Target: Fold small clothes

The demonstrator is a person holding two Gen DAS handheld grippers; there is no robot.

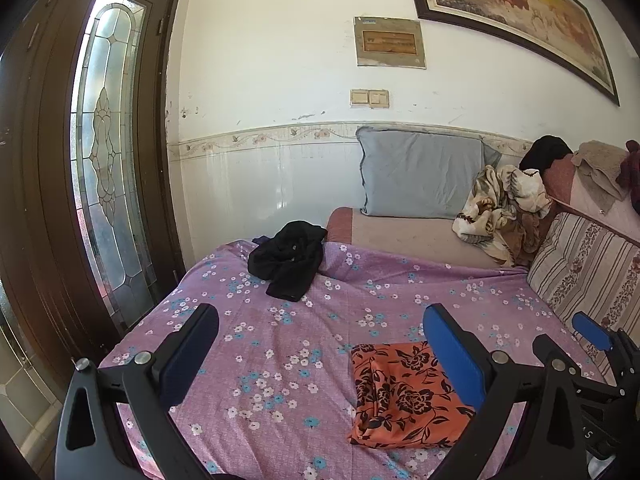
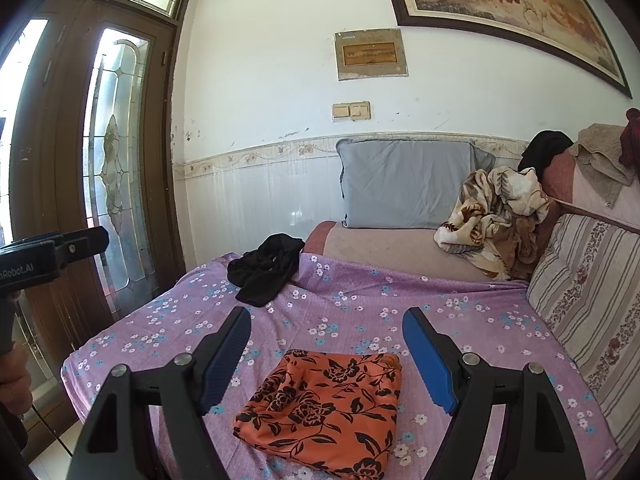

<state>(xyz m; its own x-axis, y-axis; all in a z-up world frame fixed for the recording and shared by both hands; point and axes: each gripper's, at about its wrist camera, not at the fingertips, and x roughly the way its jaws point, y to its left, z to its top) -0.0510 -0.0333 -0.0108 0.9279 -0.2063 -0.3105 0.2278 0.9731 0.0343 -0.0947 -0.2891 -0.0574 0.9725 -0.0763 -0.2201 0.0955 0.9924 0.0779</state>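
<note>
Right wrist view: orange floral cloth (image 2: 324, 408) lies folded on the bed (image 2: 460, 320); black garment (image 2: 264, 276) remains crumpled; both claws, right (image 2: 326, 352) and left (image 1: 320, 356), gape wide, empty.

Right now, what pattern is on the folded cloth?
Orange cloth with black flowers, clearest in the right wrist view.

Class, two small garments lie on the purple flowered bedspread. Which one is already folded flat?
The orange garment with black flowers, lying as a neat flat rectangle nearest the grippers. The black garment sits crumpled farther back, near the pillow end.
</note>
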